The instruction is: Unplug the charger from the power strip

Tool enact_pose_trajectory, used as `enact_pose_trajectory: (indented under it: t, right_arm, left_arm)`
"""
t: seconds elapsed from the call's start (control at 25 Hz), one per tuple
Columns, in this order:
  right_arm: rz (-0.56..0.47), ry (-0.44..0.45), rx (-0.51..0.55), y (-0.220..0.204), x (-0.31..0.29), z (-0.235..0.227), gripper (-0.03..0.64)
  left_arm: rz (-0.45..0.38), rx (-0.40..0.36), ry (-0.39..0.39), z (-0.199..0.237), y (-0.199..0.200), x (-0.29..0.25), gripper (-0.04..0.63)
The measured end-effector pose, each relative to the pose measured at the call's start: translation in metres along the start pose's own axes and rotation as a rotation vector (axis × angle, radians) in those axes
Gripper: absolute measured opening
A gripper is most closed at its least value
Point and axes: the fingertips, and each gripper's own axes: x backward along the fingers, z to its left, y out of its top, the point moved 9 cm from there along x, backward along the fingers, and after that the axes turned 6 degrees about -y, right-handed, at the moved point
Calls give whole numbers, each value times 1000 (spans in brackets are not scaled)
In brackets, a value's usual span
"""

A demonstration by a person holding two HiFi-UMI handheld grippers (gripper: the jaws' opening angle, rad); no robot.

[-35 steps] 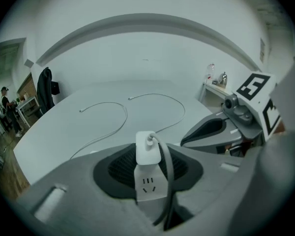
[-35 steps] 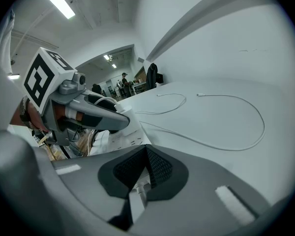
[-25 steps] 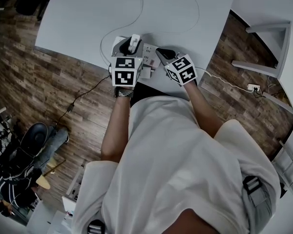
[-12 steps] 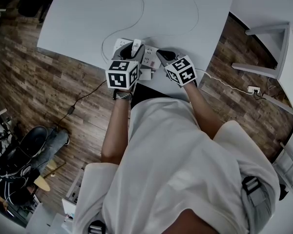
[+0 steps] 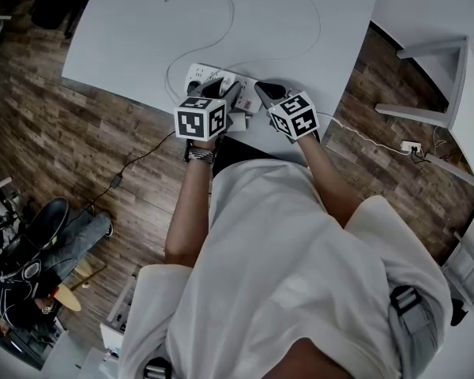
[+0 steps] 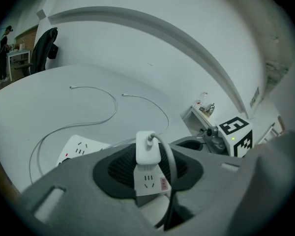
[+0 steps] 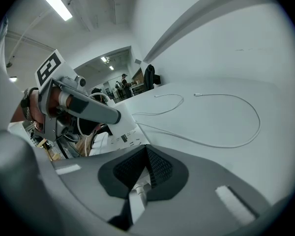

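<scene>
A white power strip (image 5: 201, 75) lies near the front edge of the grey table (image 5: 126, 30). My left gripper (image 5: 223, 93) is over its middle, shut on a white charger (image 6: 148, 148) that stands upright between the pads, its cable arching off to the right. Directly below the charger is a white socket face (image 6: 147, 182); I cannot tell whether the pins are still in it. The strip's left end (image 6: 77, 150) lies beside the jaws. My right gripper (image 5: 262, 91) is at the strip's right end, shut on the white cord stub (image 7: 137, 200). Thin white cables (image 5: 221, 22) loop across the table.
The strip's cord runs off the table to a floor outlet (image 5: 411, 143). A white shelf unit (image 5: 438, 77) stands at the right. A black cable (image 5: 134, 160) crosses the wood floor on the left, where a seated person (image 5: 24, 283) is at the lower left.
My left gripper has rolled and moved right and toward the table's front edge, so it now hides the charger in the head view. The right gripper has stayed put.
</scene>
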Motion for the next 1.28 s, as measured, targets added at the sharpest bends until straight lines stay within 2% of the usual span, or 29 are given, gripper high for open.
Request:
enact_pose_trajectory:
  t: [0.36, 0.72, 1.0, 1.28]
  right_arm:
    - [2, 1, -5, 2, -4, -1, 2]
    - [4, 2, -7, 4, -4, -3, 2]
    - [9, -2, -6, 4, -5, -2, 2]
    - [12, -28, -15, 6, -4, -1, 2]
  left_arm:
    - [5, 24, 7, 10, 1, -3, 146]
    - [11, -34, 126, 20, 7, 5, 170]
    - [8, -39, 163, 24, 5, 9, 179]
    - [22, -92, 232, 29, 4, 17, 213]
